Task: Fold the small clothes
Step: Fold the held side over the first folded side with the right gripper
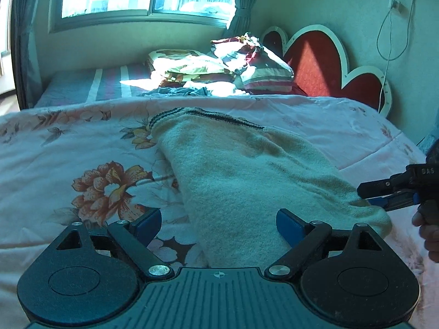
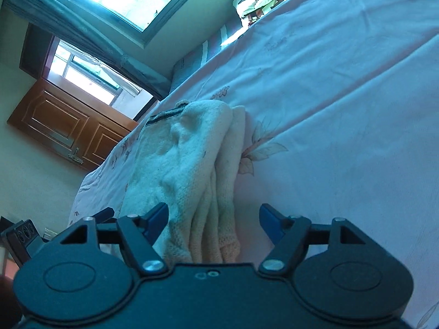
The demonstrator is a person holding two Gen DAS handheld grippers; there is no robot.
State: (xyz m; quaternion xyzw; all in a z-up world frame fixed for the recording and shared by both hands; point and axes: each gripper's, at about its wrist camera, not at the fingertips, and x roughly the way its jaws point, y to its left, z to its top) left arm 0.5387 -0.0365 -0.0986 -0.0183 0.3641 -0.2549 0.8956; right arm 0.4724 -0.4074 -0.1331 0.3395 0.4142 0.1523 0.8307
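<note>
Jaws wide on both left gripper (image 1: 219,226) and right gripper (image 2: 213,220), gripping nothing, cream sweater (image 1: 241,170) lengthwise ahead on the bed (image 1: 68,142), near end between them, near its front edge.

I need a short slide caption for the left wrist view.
Open left gripper over a folded cream sweater on a floral bedspread.

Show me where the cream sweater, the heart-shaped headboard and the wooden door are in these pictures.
cream sweater (image 1: 247,170): left wrist view, middle of its knitted body.
heart-shaped headboard (image 1: 315,60): left wrist view, red padded centre of the big heart.
wooden door (image 2: 68,126): right wrist view, a brown panel above the handle.
</note>
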